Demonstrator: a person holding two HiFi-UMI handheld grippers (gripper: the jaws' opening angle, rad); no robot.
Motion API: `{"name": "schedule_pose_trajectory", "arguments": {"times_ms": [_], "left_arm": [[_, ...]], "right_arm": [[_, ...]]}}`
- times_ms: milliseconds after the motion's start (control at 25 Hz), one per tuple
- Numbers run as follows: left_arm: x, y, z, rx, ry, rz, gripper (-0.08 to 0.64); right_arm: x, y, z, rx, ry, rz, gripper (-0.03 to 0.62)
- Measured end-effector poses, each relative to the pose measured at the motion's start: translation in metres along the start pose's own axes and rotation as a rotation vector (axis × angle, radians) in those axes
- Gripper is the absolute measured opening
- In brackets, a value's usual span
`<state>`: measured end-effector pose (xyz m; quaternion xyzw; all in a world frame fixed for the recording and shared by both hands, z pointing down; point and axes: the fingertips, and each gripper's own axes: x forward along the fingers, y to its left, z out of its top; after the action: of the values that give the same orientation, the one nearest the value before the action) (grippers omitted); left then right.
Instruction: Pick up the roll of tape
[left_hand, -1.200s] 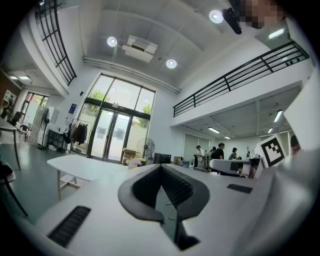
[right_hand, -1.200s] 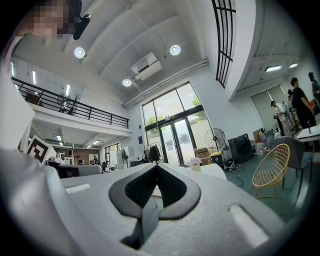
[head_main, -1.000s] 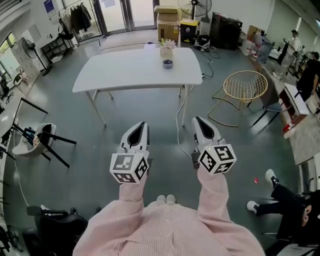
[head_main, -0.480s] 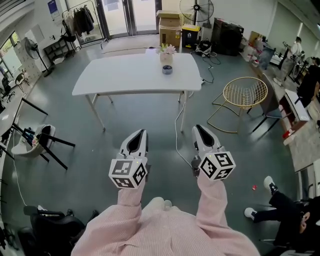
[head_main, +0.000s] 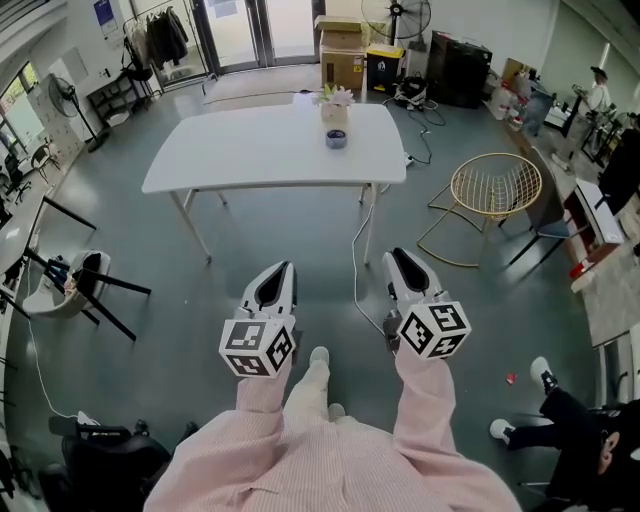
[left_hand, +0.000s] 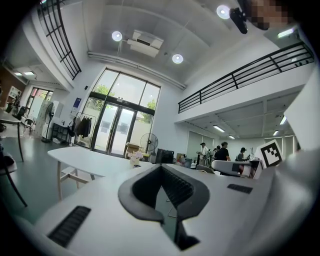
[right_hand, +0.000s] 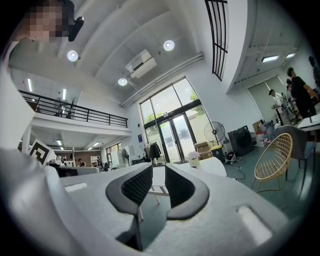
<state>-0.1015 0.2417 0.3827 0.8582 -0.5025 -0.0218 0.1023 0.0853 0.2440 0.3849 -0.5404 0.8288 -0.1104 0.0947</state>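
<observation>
The roll of tape (head_main: 336, 138) is a small grey-blue ring on the far side of the white table (head_main: 240, 150), just in front of a vase of flowers (head_main: 334, 104). Both grippers are held level over the floor, well short of the table. My left gripper (head_main: 281, 270) (left_hand: 161, 167) is shut, its pads meeting at the tips with nothing in them. On my right gripper (head_main: 399, 256) (right_hand: 159, 174) the jaws are opening, with a narrow gap between the pads and nothing in it. The right gripper view shows the vase (right_hand: 193, 159) far ahead.
A gold wire chair (head_main: 490, 190) stands right of the table, and a cable (head_main: 356, 250) trails across the floor from it. Black-legged chairs (head_main: 85, 280) stand at the left. Boxes (head_main: 343, 50), a fan and people working lie beyond the table and at the right.
The person has stepped towards the table; a shoe now shows on the floor between the two arms. Both grippers have sunk slightly in the head view.
</observation>
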Motion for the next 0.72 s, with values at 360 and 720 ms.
{"name": "schedule_pose_trajectory", "arguments": {"times_ms": [360,720], "left_arm": [[0.075,0.042,0.008,-0.009,-0.002,-0.008,0.0],[0.158,0.083,0.02,-0.019,0.011,-0.036,0.0]], "right_arm": [[0.074,-0.035,-0.002,-0.001,0.0,-0.009,0.092],[0.154,-0.069,0.001,0.011,0.014,-0.024,0.117]]}}
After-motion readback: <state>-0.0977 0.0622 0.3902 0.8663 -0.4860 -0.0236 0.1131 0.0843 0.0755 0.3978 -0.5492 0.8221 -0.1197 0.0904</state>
